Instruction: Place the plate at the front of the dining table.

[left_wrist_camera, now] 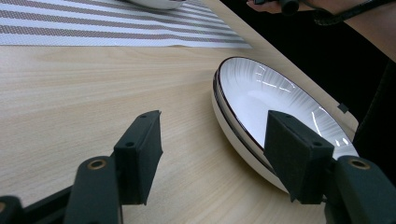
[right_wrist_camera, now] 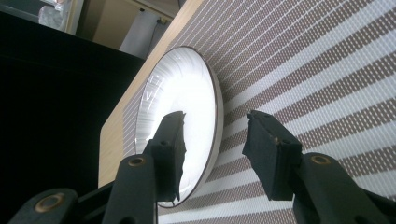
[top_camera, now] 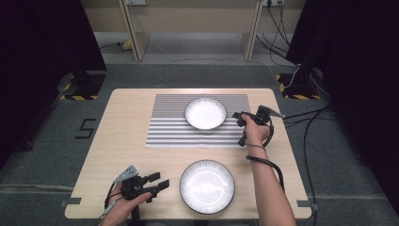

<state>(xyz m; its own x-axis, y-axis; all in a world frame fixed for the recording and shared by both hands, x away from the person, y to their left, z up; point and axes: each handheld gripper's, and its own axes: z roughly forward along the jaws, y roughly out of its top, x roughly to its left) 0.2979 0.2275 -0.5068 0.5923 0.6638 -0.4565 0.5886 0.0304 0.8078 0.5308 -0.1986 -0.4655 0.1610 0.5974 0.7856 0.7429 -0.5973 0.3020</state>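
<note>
A white plate with a dark rim (top_camera: 205, 113) rests on a grey striped mat (top_camera: 174, 129) at the back of the wooden table. A larger plate of the same kind (top_camera: 207, 186) sits near the front edge. My right gripper (top_camera: 239, 127) is just right of the far plate, open and tilted on its side. In the right gripper view the far plate's (right_wrist_camera: 182, 88) near rim lines up with the gap of the right gripper (right_wrist_camera: 217, 116), and the pads are off it. My left gripper (top_camera: 157, 181) lies open just left of the near plate (left_wrist_camera: 271, 93); the left gripper (left_wrist_camera: 215, 119) holds nothing.
The light wood table (top_camera: 122, 141) has bare surface on its left half. Black curtains hang at both sides. Cables (top_camera: 306, 117) trail over the grey floor at the right, and wooden furniture legs (top_camera: 134, 33) stand behind the table.
</note>
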